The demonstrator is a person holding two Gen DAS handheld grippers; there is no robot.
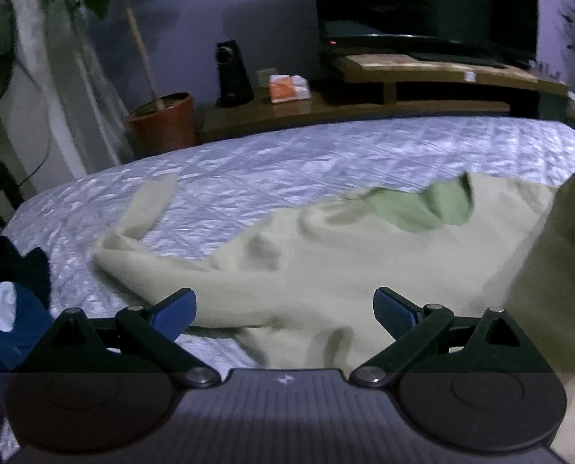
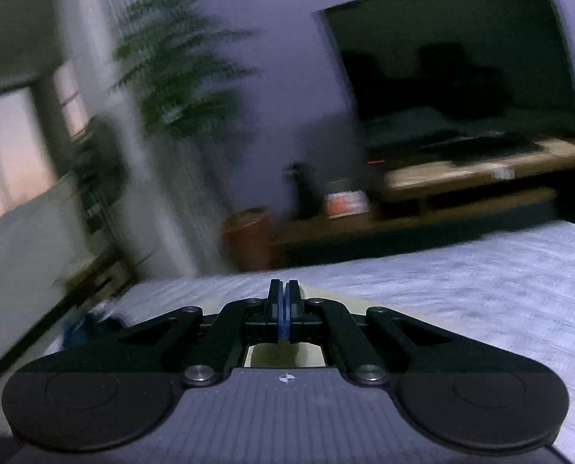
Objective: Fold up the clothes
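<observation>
Pale yellow-green garment (image 1: 326, 263) lay crumpled on the quilted bedspread (image 1: 287, 154), greener lining showing near its collar, one sleeve stretched out to the left; a pile of dark blue & white clothes (image 1: 5, 301) sat at the bed's left edge. Left gripper (image 1: 284, 315) hung over the garment w/ jaws spread wide, holding nothing. Right gripper (image 2: 283, 301) had its pads pressed together above the bed, pale fabric visible under it, but can't tell if it pinched any; that view was blurred.

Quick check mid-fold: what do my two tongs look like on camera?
Both match. The left tongs and right tongs have black scissor-style linkage arms with silver pivot pins, blue ribbed finger pads, and a grey ridged body bearing a small white emblem between two round black discs. No cables or sleeves show.
</observation>
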